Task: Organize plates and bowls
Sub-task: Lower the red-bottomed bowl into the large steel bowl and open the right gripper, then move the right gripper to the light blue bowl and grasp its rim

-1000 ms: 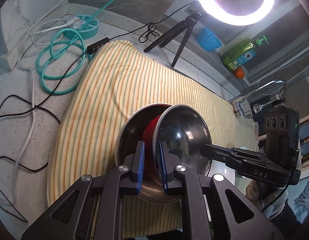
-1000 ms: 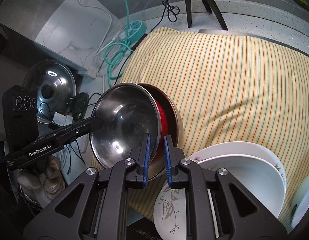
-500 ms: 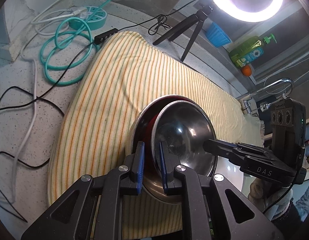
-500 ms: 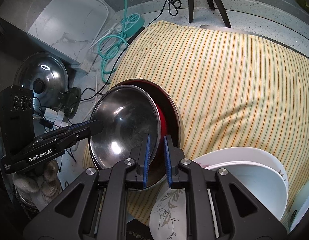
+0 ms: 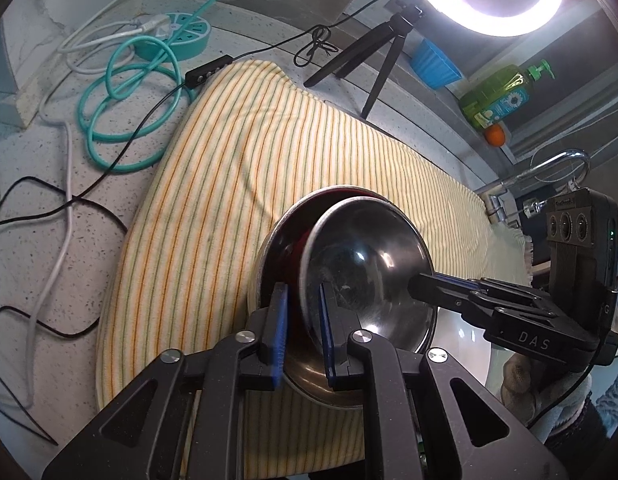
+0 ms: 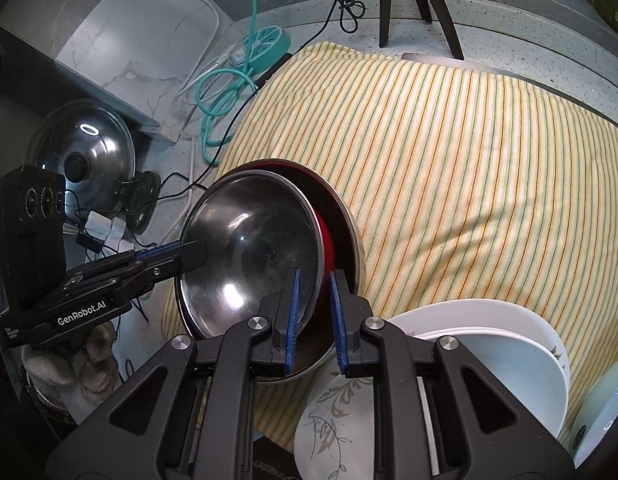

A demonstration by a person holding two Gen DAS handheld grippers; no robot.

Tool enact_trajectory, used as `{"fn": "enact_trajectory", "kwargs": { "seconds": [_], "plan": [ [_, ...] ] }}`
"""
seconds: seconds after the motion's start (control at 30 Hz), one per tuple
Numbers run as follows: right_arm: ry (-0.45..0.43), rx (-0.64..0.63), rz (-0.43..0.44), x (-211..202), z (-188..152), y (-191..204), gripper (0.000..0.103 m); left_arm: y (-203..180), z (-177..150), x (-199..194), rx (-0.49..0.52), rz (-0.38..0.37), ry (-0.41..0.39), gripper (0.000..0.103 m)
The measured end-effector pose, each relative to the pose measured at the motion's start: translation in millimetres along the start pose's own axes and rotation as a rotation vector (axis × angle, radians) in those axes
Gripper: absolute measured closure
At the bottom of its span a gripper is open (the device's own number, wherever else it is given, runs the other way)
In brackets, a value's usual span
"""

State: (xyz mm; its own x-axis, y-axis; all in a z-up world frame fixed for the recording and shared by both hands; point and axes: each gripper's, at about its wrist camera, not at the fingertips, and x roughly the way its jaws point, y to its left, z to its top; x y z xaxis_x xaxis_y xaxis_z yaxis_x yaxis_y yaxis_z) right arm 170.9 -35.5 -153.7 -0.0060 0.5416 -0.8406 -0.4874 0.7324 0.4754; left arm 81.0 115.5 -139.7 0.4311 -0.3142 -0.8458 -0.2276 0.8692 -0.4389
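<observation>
A steel bowl (image 5: 365, 276) nests inside a larger steel bowl (image 5: 277, 248) with a red inner wall (image 6: 328, 236), over the striped cloth (image 5: 245, 160). My left gripper (image 5: 303, 330) is shut on the near rims of the nested bowls. My right gripper (image 6: 313, 316) is shut on the opposite rims; it shows at the right of the left wrist view (image 5: 425, 282). The inner bowl (image 6: 253, 252) sits tilted in the outer one.
White bowls (image 6: 489, 344) and a plate with a leaf pattern (image 6: 337, 420) stand at the lower right. A teal cable coil (image 5: 125, 112), power strip, black wires, tripod (image 5: 373, 48), ring light, soap bottle (image 5: 497, 92) and pot lid (image 6: 81, 156) surround the cloth.
Both grippers have carried the nested bowls a little further over the cloth. The inner bowl has sunk deeper into the outer one. Both grips are unchanged.
</observation>
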Motion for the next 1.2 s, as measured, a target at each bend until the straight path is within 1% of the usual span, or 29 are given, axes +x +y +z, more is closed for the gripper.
{"fn": "enact_trajectory", "kwargs": {
  "seconds": [0.03,0.07,0.13,0.2,0.4,0.43,0.5,0.57,0.63,0.67,0.73,0.93,1.2],
  "plan": [
    [-0.005,0.0,0.011,-1.8,-0.2,1.2,0.075,-0.3,0.3,-0.5,-0.002,0.009,-0.005,0.082],
    [-0.014,-0.003,0.017,-4.2,0.0,2.4,0.064,-1.8,0.6,-1.6,0.002,0.003,-0.009,0.076],
    [-0.037,-0.025,0.019,-10.8,0.4,7.6,0.054,-4.5,0.8,-4.5,0.011,0.007,-0.021,0.07],
    [-0.051,-0.049,0.012,-17.3,0.3,12.4,0.053,-8.4,1.3,-8.6,0.028,0.02,-0.039,0.07],
    [-0.095,-0.072,0.029,-39.6,-2.9,16.4,0.053,-14.8,2.9,-19.5,0.047,0.005,-0.066,0.07],
    [-0.1,-0.071,0.032,-43.2,-4.0,15.2,0.051,-16.4,3.0,-20.8,0.049,0.004,-0.07,0.07],
    [-0.118,-0.066,0.028,-51.4,-7.7,11.3,0.043,-20.2,2.5,-23.7,0.054,0.004,-0.08,0.07],
    [-0.142,-0.06,0.014,-61.2,-11.7,6.7,0.033,-24.7,1.6,-26.3,0.057,0.001,-0.09,0.069],
    [-0.168,-0.057,-0.011,-74.0,-17.1,0.1,0.028,-28.8,0.0,-28.2,0.061,-0.003,-0.101,0.059],
    [-0.176,-0.055,-0.022,-77.9,-18.3,-2.2,0.024,-31.0,-1.3,-29.3,0.062,-0.006,-0.108,0.052],
    [-0.193,-0.047,-0.044,-88.9,-23.4,-9.8,0.018,-36.8,-4.1,-29.4,0.066,-0.023,-0.109,0.051],
    [-0.236,-0.012,-0.11,-124.1,-40.8,-45.0,0.016,-64.0,-16.0,-25.5,0.093,-0.031,-0.113,0.05],
    [-0.305,0.102,-0.15,-174.6,-69.4,-105.6,0.016,-110.4,-32.2,-17.5,0.147,-0.065,-0.126,0.05]
  ]
}}
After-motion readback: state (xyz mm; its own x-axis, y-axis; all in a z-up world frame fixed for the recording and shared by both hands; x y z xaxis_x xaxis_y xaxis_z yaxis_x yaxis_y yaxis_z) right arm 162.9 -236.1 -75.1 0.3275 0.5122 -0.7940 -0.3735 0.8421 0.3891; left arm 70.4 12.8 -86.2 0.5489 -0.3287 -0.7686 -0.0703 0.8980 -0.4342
